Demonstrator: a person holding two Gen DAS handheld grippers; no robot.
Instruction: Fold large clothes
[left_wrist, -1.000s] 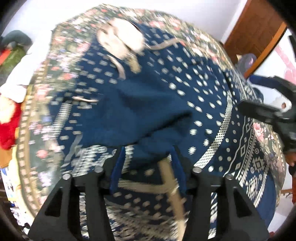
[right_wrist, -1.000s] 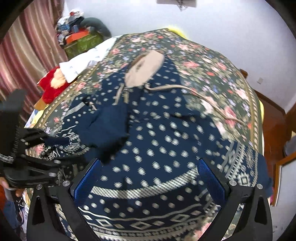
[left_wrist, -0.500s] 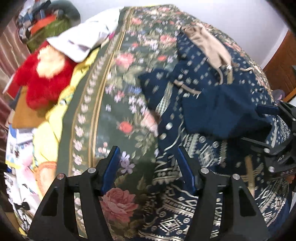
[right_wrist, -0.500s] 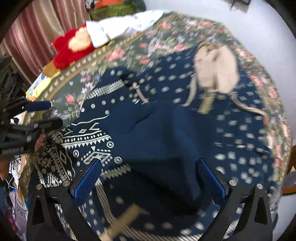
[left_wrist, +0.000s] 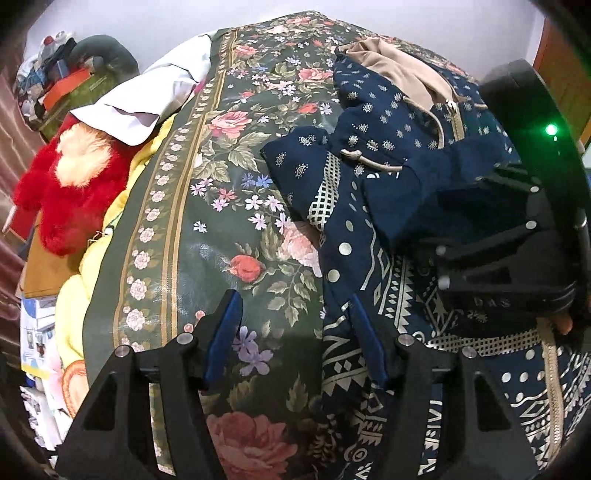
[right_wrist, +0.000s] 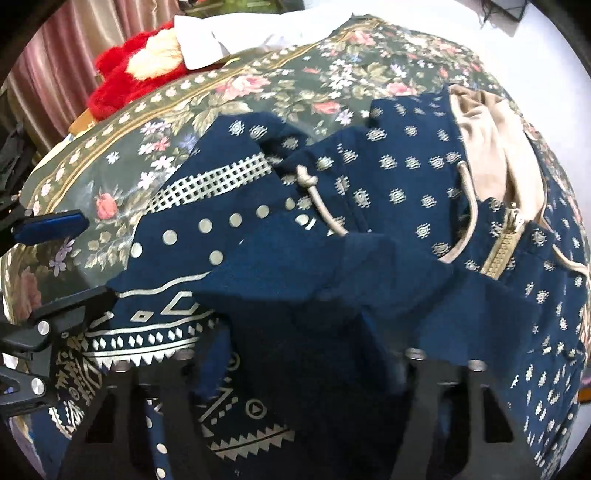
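Observation:
A navy hoodie (left_wrist: 388, 147) with silver print, beige hood lining (right_wrist: 491, 147) and a beige zip lies spread on a floral bedspread (left_wrist: 221, 221). A plain navy fold (right_wrist: 295, 280) of it lies across the middle. My left gripper (left_wrist: 295, 336) is open low over the hoodie's left edge, with bedspread and the hem between its fingers. My right gripper (right_wrist: 306, 354) points down into the navy fold, its jaws closing. The cloth drapes over both fingertips and hides the pads. The right gripper (left_wrist: 458, 214) also shows in the left wrist view.
A red plush toy (left_wrist: 66, 192), a white cloth (left_wrist: 147, 103) and yellow bedding (left_wrist: 74, 295) lie along the bed's left side. Boxes and clutter (left_wrist: 66, 85) sit at the far left corner. A wooden door (left_wrist: 565, 74) stands at the right.
The left gripper swung off the middle of the hoodie to its left edge and sank. The right gripper dropped onto the navy fold and its jaws narrowed around it.

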